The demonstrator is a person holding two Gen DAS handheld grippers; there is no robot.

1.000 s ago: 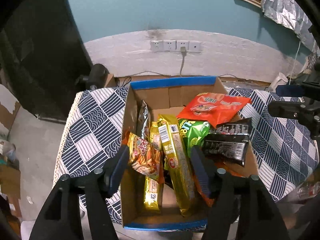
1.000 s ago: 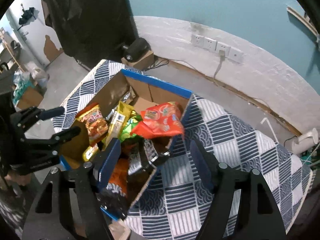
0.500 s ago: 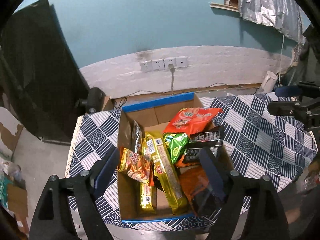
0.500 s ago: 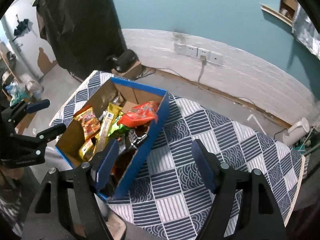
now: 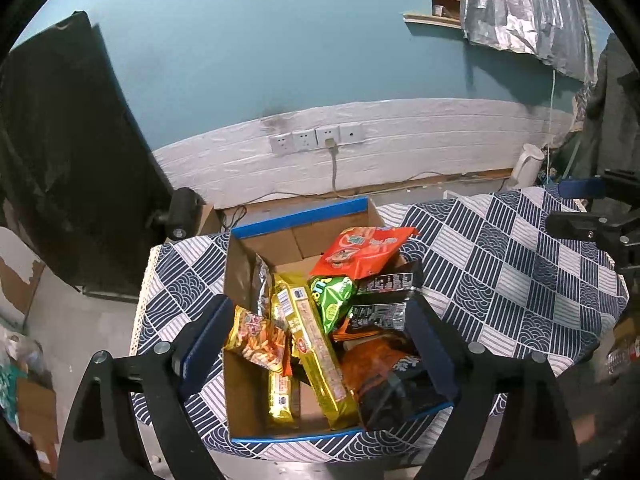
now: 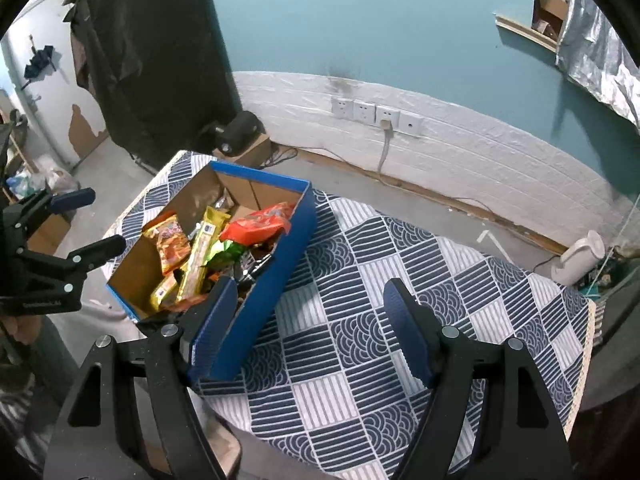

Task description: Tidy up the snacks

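Hovering above the snack-filled box [image 5: 260,432] on the patterned desk [image 5: 520,280], left gripper [image 5: 320,344] with fingers just opened wide, clamping nothing; right gripper [image 6: 308,328] beside the box, fingers apart over cloth.

The tablecloth [image 6: 360,320] is navy and white, a patchwork of striped squares and wave-scale squares. The cardboard box [image 6: 280,264] is blue outside with a blue rim and plain brown inside. Within it, at 12 o'clock lies an orange-red snack bag [image 5: 362,250]; below that a bright green packet [image 5: 332,300]; at 9 o'clock an orange-and-gold bag [image 5: 258,340]; down the middle a long gold biscuit pack [image 5: 316,348]; at 4 o'clock a black-and-red bag [image 5: 392,384]. The gripper pads [image 6: 406,336] are blue on black fingers. The wall [image 6: 360,20] is teal above white.
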